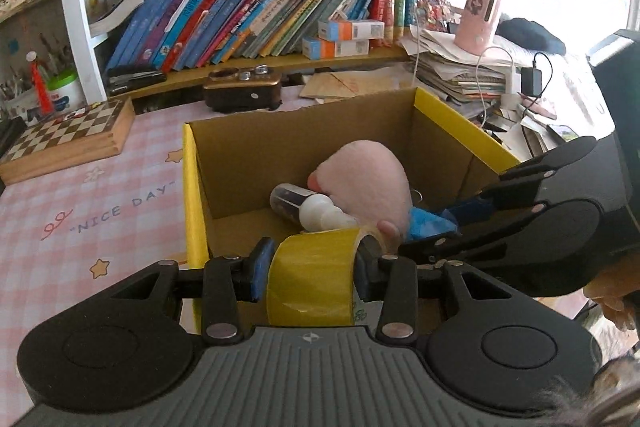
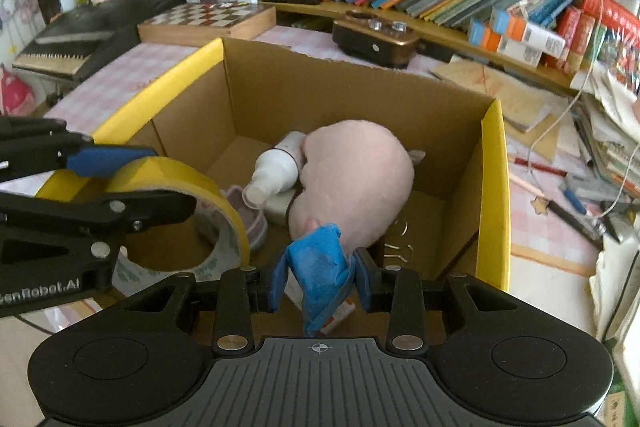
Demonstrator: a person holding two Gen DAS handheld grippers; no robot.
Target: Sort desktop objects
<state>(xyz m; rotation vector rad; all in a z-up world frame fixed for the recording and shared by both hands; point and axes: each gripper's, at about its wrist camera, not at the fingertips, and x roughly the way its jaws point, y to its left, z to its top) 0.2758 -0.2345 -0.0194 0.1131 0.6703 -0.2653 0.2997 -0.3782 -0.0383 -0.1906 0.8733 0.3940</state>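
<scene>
Cardboard box, brown inside with yellow-taped rims, sits open on the pink checked tablecloth, directly ahead of and below both grippers. Largest item inside: a pink plush toy, lying on the box floor just beyond the right gripper's fingertips, ahead and to the right of the left gripper. Against its far-left side lies a spray bottle, white cap pointing back toward the tools.

Left gripper: jaws clamped on a roll of yellow tape, blue pads pressing on its two flat faces, roll held between the fingers over the near-left part of the box. Seen from the right wrist, the roll hangs above the box interior, left of the right gripper.

Right gripper: jaws closed on a crumpled blue wrapper-like packet, with a white and orange edge showing at its lower end; exact item cannot be told. Packet sits between the pads, its upper tip just beside or touching the plush toy.

Off to the far left of the tools: a wooden chessboard box. Far ahead: shelf of leaning books.
</scene>
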